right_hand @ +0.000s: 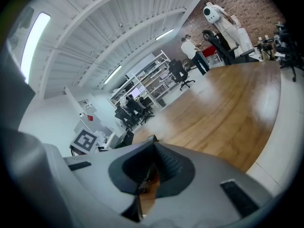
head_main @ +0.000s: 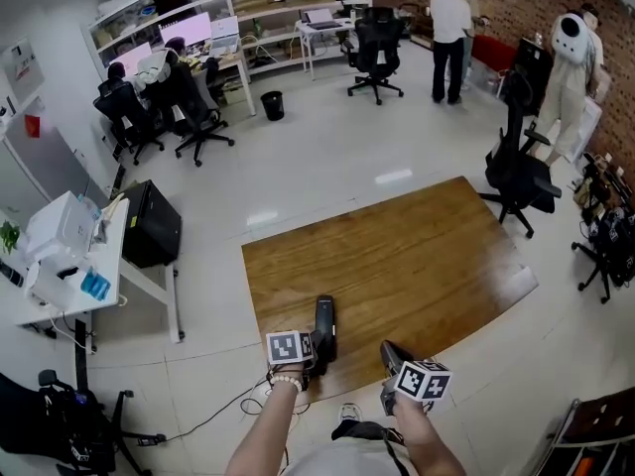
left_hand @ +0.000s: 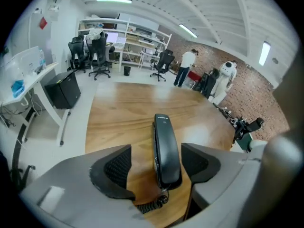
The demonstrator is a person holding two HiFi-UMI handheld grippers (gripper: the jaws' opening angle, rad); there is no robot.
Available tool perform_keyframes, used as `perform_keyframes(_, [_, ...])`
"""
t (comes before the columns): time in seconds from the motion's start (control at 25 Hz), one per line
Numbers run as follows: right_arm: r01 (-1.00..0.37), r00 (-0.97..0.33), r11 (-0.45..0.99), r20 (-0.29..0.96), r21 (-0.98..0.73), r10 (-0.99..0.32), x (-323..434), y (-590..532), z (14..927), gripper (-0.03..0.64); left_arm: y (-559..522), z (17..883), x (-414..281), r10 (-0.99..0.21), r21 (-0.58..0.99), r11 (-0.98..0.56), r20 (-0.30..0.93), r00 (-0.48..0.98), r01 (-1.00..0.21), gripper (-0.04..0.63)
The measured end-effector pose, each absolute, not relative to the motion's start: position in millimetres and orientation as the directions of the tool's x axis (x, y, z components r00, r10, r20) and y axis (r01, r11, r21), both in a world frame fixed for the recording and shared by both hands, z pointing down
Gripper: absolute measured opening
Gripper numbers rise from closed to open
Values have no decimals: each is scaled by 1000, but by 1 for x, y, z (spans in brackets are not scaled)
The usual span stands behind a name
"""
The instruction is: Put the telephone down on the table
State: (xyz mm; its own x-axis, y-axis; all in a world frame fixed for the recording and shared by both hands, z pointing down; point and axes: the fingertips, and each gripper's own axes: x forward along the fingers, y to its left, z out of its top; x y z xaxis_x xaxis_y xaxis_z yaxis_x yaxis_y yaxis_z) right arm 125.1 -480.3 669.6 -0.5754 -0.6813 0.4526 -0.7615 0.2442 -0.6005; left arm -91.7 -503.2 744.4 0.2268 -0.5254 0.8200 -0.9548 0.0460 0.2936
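Note:
The black telephone handset (head_main: 324, 317) lies flat on the wooden table (head_main: 397, 256) near its front edge. In the left gripper view the handset (left_hand: 166, 148) rests lengthwise between the two jaws, with its coiled cord (left_hand: 151, 205) trailing toward me. My left gripper (left_hand: 156, 152) is open; both pads stand clear of the handset's sides. In the head view the left gripper (head_main: 310, 350) sits just left of the handset. My right gripper (head_main: 390, 353) hovers at the table's front edge, right of the handset. Its pads (right_hand: 152, 144) meet at the tip and nothing is between them.
A black office chair (head_main: 516, 172) stands at the table's right side. A black box (head_main: 149, 221) and a white desk (head_main: 60, 256) are on the left. Further chairs, shelves, standing people (head_main: 448, 28) and a white humanoid figure (head_main: 571, 58) are at the back.

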Motion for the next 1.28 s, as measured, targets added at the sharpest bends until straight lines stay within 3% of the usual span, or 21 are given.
perform_keyframes(0.08, [-764, -580, 263, 449, -589, -679, 119, -475, 664, 8, -488, 727, -100, -580, 325, 40, 777, 242, -945, 278])
perform_keyframes(0.16, [-765, -586, 280, 444, -580, -678, 112, -468, 658, 8, -470, 716, -105, -606, 340, 35, 755, 250, -940, 263])
perform_keyframes(0.44, [-763, -599, 333, 413, -554, -686, 83, -432, 636, 9, -414, 686, -132, -698, 313, 53, 691, 189, -948, 1])
perform_keyframes(0.96, [-759, -615, 367, 405, -538, -677, 17, -288, 614, 8, -275, 664, -135, -724, 384, -73, 614, 313, -920, 0])
perform_keyframes(1.28, [-785, -594, 355, 453, -508, -665, 17, -206, 622, 8, -211, 650, -117, -718, 386, -143, 593, 364, -911, 0])
